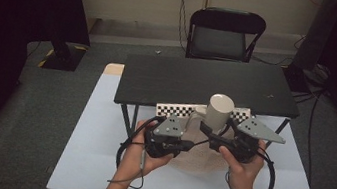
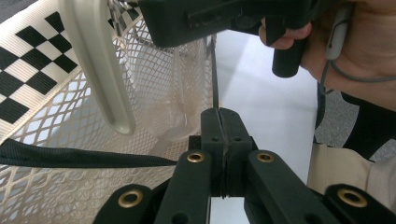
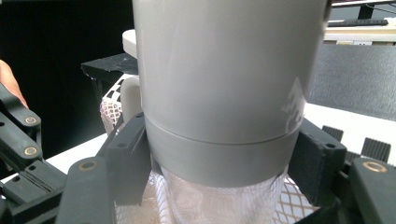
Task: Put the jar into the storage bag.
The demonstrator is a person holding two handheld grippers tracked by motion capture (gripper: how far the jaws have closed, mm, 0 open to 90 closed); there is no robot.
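Black right tool [image 3: 219, 163] clamps smooth grey cylinder [image 3: 224, 88] over white mesh bag [image 3: 219, 205].

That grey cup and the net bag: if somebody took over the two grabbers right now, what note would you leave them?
Right gripper: shut on the grey cup, jaws clamping its lower band, cup upright above the mesh bag.
Left gripper: shut, pinching a thin edge of the bag's opening.
The bag lies on the white table.
Done: cup gripped, bag edge gripped.
Left: probably getting the cup fully into or out of the bag; which one cannot be told.
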